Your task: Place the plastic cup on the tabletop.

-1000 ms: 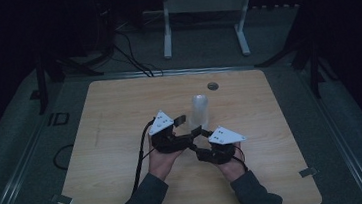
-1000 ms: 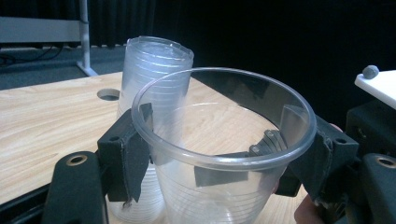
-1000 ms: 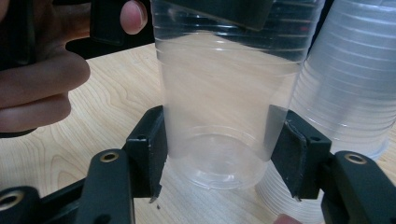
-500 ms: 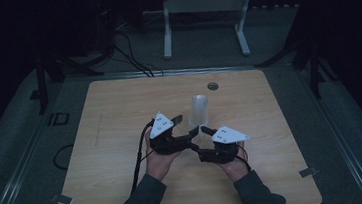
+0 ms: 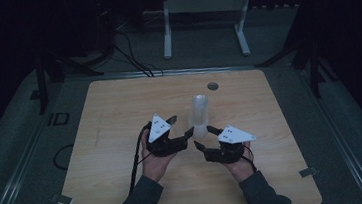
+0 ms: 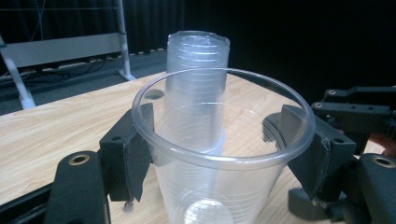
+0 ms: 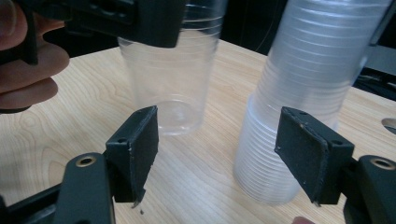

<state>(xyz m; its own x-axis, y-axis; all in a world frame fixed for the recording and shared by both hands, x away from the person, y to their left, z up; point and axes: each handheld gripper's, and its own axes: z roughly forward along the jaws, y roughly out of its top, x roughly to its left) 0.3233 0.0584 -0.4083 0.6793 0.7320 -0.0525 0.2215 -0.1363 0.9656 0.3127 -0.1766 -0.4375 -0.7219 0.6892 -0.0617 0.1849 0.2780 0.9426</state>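
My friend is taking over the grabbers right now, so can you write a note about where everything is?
Left gripper: shut on a single clear cup, pads on both sides just under its rim, cup upright.
Right gripper: open, holding nothing, jaws apart near the base of the cup stack.
The stack stands upright on the wooden table, just behind the single cup.
Done: one cup is apart from the stack.
Left: probably set it down, then separate the next.

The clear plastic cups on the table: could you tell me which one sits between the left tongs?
The single loose cup, standing apart from the tall nested stack behind it; the left tongs bracket it just under its rim.
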